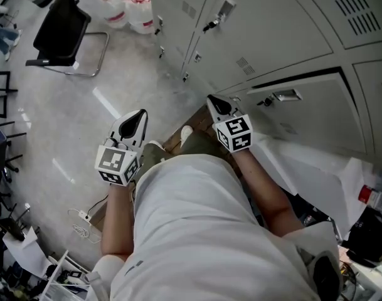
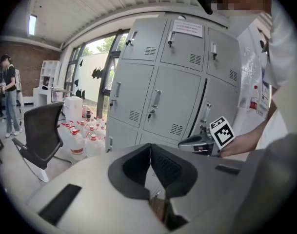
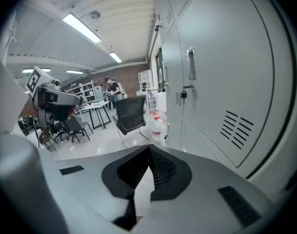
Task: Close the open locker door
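Note:
The grey locker bank fills the upper right of the head view. One locker door with a handle shows a dark gap along its edge and stands slightly ajar. In the left gripper view the same door has a dark slit on its left side. My right gripper hovers just left of that door, its jaws shut and empty. My left gripper is farther left over the floor, also shut with nothing in it.
A black chair and several water jugs stand on the floor at the upper left. A white plastic sheet lies to the right of my body. Cables trail on the floor at lower left. People stand far off.

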Motion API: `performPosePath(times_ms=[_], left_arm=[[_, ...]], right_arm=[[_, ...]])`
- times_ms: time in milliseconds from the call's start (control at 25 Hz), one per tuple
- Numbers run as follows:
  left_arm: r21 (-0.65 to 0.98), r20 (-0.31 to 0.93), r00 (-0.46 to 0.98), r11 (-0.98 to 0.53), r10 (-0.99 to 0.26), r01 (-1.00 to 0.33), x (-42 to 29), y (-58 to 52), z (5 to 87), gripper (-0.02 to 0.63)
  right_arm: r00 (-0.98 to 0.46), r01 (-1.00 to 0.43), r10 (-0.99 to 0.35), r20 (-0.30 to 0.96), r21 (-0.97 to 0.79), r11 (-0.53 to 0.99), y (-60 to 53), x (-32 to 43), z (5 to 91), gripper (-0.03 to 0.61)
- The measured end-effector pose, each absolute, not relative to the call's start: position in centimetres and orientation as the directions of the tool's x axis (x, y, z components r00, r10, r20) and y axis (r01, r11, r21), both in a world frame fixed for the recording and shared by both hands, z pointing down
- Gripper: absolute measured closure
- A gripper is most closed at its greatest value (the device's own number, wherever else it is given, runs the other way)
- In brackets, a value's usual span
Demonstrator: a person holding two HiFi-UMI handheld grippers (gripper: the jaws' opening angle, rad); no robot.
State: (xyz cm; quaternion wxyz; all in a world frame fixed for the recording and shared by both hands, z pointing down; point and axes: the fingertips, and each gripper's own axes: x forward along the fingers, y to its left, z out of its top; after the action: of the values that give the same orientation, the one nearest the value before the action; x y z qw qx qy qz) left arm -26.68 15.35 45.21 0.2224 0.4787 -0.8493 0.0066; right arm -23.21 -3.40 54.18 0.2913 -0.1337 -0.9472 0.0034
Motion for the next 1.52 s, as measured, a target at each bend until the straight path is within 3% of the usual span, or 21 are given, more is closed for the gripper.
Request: performPosePath(times_ms=[800, 1120, 1520], left_arm=[[-0.001, 0.169, -0.61, 0.618, -0.774, -0.786, -24.6, 22.0, 33.0, 0.609], [-0.01, 0.147, -0.604, 0.609, -0.784, -0.793, -24.3, 22.6, 32.3, 0.609], [0.022, 0.131, -0.561, 0.568, -0.818, -0.823, -25.9, 21.4, 32.7, 0.609]], right_arm=[[-0.768, 0.63, 0.622, 0.156, 0.004, 0.777, 11.1, -23.7, 34.5, 0.569], [-0.776, 0.629, 0.626, 0.082, 0.015, 0.777, 12.1, -23.5, 32.0, 0.569], [-0.803, 0.587, 0.582, 0.128, 0.007, 0.809, 11.0, -23.9, 33.3, 0.569]])
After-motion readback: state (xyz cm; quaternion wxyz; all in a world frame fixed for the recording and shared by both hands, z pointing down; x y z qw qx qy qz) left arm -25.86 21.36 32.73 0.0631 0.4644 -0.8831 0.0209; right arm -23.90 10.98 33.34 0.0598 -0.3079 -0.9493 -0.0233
